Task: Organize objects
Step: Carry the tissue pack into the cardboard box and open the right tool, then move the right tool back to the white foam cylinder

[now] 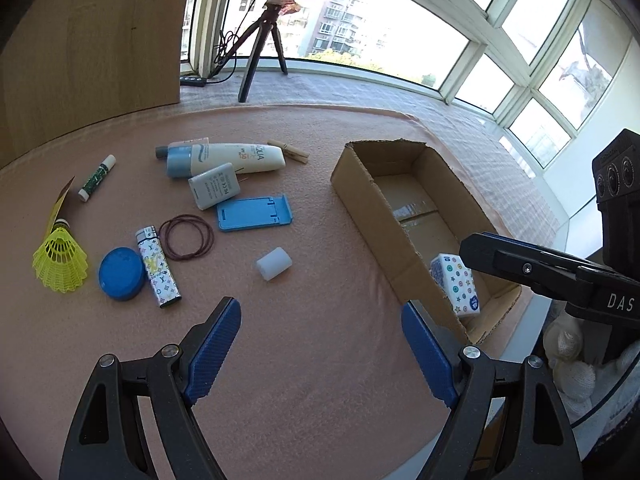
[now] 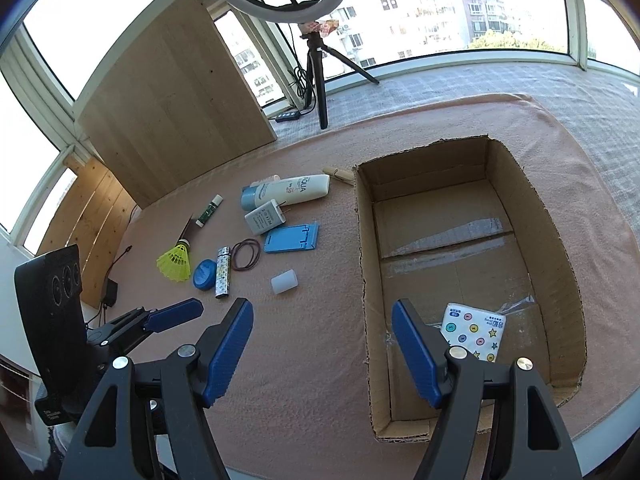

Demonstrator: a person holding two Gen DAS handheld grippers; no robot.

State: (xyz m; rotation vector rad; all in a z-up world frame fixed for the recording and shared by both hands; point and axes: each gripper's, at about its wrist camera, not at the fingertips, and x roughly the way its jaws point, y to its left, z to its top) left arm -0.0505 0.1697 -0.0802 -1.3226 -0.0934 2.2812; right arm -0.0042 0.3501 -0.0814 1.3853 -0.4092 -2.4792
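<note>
An open cardboard box (image 2: 560,264) lies on the pink cloth and holds a patterned tissue pack (image 2: 476,330) in its near corner. Left of the box are a white cap (image 1: 274,263), a blue phone stand (image 1: 254,213), brown rubber bands (image 1: 187,237), a patterned lighter (image 1: 158,268), a blue round lid (image 1: 121,273), a yellow shuttlecock (image 1: 60,264), a sunscreen tube (image 1: 236,159) and a grey charger (image 1: 215,191). My left gripper (image 1: 320,312) is open over bare cloth near the white cap. My right gripper (image 2: 322,310) is open and empty, straddling the box's near left wall.
A green-and-white stick (image 1: 97,178) and a wooden clothespin (image 1: 289,151) lie at the far side of the pile. A ring light on a tripod (image 2: 316,80) and a wooden board (image 2: 168,108) stand behind the cloth, before the windows. The table edge runs close behind the box (image 1: 532,320).
</note>
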